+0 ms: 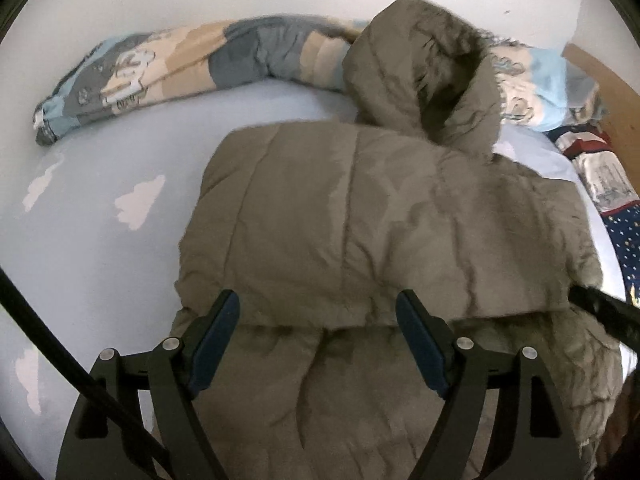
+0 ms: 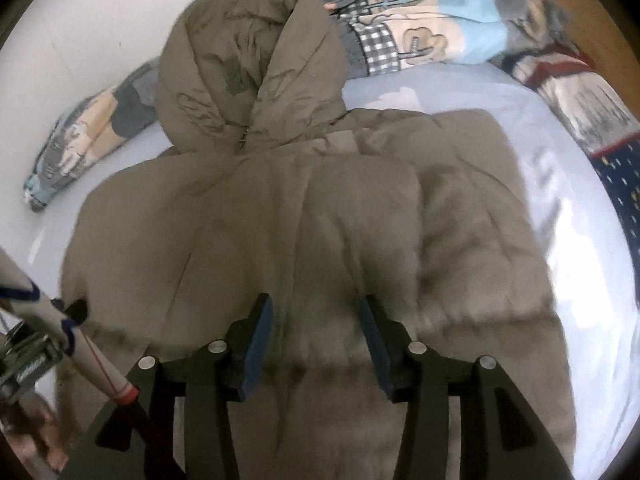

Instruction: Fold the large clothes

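A large olive-brown padded hooded jacket (image 1: 380, 220) lies on the bed with its hood (image 1: 424, 76) toward the wall. One part is folded over the body, leaving a fold edge just ahead of my fingers. My left gripper (image 1: 318, 316) is open and hovers over the jacket's near part, holding nothing. In the right wrist view the same jacket (image 2: 312, 232) fills the middle, its hood (image 2: 248, 68) at the top. My right gripper (image 2: 316, 320) is open above the jacket's lower middle, holding nothing.
The bed has a pale blue sheet with white clouds (image 1: 100, 240). A rolled patterned duvet (image 1: 180, 64) lies along the white wall. A navy starred pillow (image 2: 624, 184) and a wooden headboard (image 1: 612, 92) are at the right. The other gripper's body (image 2: 40, 344) shows at the lower left.
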A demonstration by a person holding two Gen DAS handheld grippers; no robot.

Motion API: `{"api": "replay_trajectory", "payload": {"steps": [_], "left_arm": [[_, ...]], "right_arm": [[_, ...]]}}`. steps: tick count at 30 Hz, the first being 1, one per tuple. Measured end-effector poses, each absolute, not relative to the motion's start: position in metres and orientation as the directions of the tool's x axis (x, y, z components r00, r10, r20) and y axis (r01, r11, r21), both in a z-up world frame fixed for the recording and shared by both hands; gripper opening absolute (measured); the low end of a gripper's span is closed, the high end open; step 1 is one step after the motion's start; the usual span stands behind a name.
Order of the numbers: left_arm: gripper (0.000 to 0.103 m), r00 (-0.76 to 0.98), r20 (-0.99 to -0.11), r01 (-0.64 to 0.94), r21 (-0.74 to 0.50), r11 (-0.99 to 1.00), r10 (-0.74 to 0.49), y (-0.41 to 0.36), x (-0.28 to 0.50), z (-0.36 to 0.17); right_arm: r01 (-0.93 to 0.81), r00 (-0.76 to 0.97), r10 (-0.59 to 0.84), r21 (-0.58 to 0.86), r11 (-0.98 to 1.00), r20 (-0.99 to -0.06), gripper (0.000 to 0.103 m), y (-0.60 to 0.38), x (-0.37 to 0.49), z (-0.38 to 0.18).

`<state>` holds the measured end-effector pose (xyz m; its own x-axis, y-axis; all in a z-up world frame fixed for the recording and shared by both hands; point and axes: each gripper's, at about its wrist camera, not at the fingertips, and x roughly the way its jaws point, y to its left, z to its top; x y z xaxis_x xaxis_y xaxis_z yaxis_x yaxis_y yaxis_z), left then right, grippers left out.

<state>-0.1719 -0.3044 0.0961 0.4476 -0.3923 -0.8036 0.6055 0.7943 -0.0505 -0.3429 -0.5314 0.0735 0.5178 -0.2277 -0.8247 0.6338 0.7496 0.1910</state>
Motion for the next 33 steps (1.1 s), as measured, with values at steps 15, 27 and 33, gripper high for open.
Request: {"api": "replay_trajectory", "payload": {"steps": [15,27,33], "left_arm": [[0.08,0.59,-0.655,0.612,-0.018,0.791,-0.472,-0.193,-0.329,0.177],[0.08,0.55,-0.776,0.464,-0.021,0.885,-0.307,-0.08,-0.357,0.113],[0.08,0.498,-0.827,0.335,-0.096,0.937,-0.262,-0.033,-0.327,0.088]], "right_arm": [[0.655,0.603,-0.281,0.262,0.708,-0.747,0.063,-0.435,-0.548,0.116],[0.747,0.575,-0.355,0.296,0.595,-0.737,0.066,-0.452,-0.67,0.099],[0.806,0.537,-0.374,0.327,0.494,-0.757,0.066,-0.473,-0.711,0.08]]}}
